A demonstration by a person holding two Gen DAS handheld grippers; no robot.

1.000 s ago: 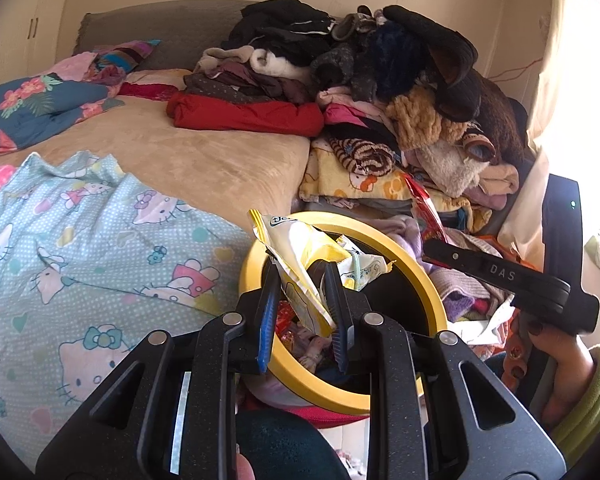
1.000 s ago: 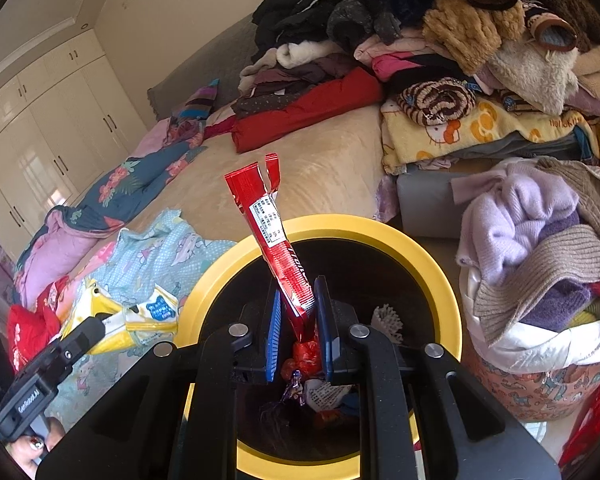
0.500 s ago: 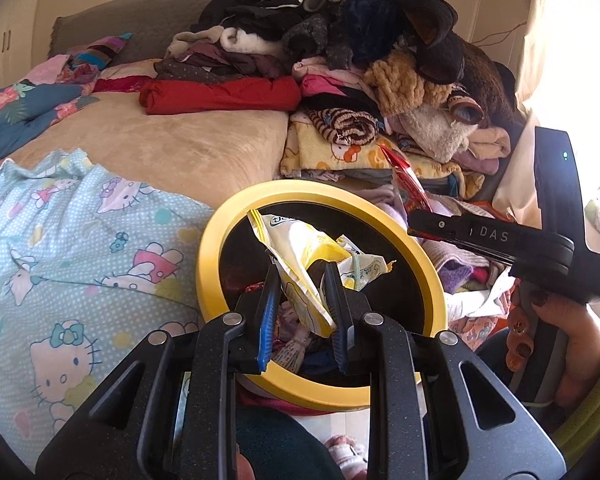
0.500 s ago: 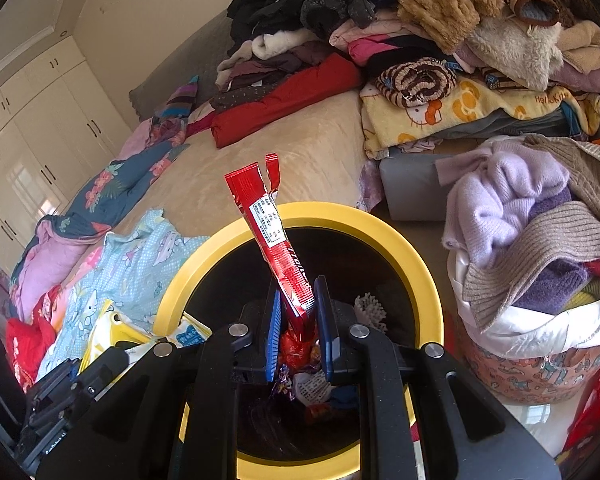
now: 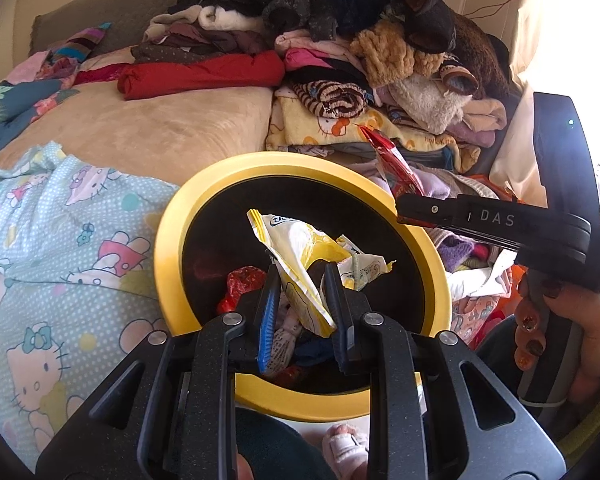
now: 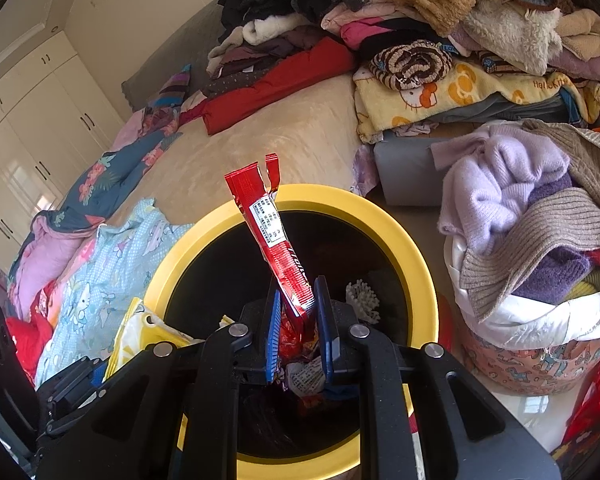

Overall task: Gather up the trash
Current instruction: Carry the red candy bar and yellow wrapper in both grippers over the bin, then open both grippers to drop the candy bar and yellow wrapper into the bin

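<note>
A black bin with a yellow rim (image 5: 168, 236) stands by the bed and holds several wrappers; the rim also shows in the right wrist view (image 6: 420, 264). My left gripper (image 5: 302, 304) is shut on a yellow and white snack bag (image 5: 300, 256) over the bin's mouth. My right gripper (image 6: 298, 330) is shut on a long red wrapper (image 6: 270, 232) over the same bin. The right gripper also shows in the left wrist view (image 5: 476, 220) at the bin's right rim, with the red wrapper (image 5: 392, 162) sticking up. The yellow bag shows at lower left in the right wrist view (image 6: 140, 336).
A bed with a beige sheet (image 5: 152, 128) and a Hello Kitty quilt (image 5: 52, 248) lies left of the bin. A heap of clothes (image 5: 360, 40) is piled behind. A basket of knitwear (image 6: 540, 240) stands right of the bin.
Both grippers have moved forward over the bin's mouth with their wrappers still held. The left gripper and the bag have come nearer the right gripper.
</note>
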